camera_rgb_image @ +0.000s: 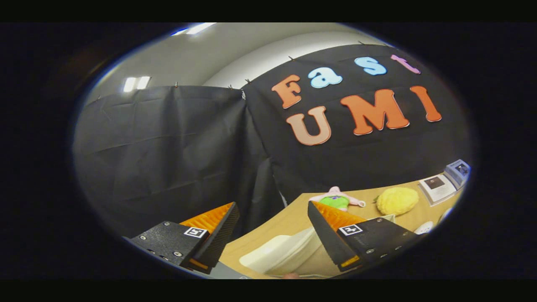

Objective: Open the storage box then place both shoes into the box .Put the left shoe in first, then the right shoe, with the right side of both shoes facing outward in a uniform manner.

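My gripper [272, 206] is open, with a wide gap and nothing held between its fingers. It is tilted and held above the wooden table [289, 220]. Low in the gap, below the fingers, lies a white rounded object with layered edges [279, 252]; it looks like a shoe, but I cannot tell for sure. A pale thin rim [385, 218] shows just past the right finger, perhaps part of the storage box. Most of the box and the shoes are hidden under the fingers.
Beyond the right finger, a pink and green soft toy [337, 200], a yellow fuzzy lump [397, 200], a white booklet [436, 187] and a small blue box [458, 170] sit along the table's far side. Black cloth walls stand behind the table.
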Tool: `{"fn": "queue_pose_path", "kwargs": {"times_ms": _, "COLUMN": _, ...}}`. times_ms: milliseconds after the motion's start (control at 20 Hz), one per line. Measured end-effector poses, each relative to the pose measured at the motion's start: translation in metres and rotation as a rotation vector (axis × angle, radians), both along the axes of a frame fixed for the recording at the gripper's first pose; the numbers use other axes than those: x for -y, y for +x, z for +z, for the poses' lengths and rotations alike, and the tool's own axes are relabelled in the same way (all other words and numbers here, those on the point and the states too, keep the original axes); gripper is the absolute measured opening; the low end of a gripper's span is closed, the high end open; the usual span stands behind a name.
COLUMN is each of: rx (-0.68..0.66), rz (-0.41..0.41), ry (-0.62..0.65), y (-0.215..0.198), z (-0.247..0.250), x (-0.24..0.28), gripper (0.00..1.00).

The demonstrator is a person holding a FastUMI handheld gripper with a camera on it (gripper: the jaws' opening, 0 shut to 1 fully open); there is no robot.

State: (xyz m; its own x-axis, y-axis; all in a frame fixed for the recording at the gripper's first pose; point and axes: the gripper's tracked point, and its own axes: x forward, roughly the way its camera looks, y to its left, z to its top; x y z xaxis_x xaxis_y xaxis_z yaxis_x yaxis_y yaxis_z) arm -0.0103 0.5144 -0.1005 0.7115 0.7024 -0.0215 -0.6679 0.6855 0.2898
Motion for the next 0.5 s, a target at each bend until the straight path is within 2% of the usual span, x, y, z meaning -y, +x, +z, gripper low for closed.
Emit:
{"fn": "queue_pose_path", "kwargs": {"times_ms": 150, "rx": 0.021, "rz": -0.088, "ry": -0.028, "y": 0.02, "z": -0.006, "x": 0.037, "gripper": 0.98}}
{"fn": "queue_pose_path", "kwargs": {"times_ms": 300, "rx": 0.05, "rz": -0.222, "ry": -0.073, "y": 0.045, "z": -0.015, "x": 0.091, "gripper": 0.98}}
{"fn": "queue_pose_path", "kwargs": {"times_ms": 500, "rx": 0.03, "rz": -0.349, "ry": -0.112, "y": 0.069, "z": -0.042, "x": 0.159, "gripper": 0.98}}
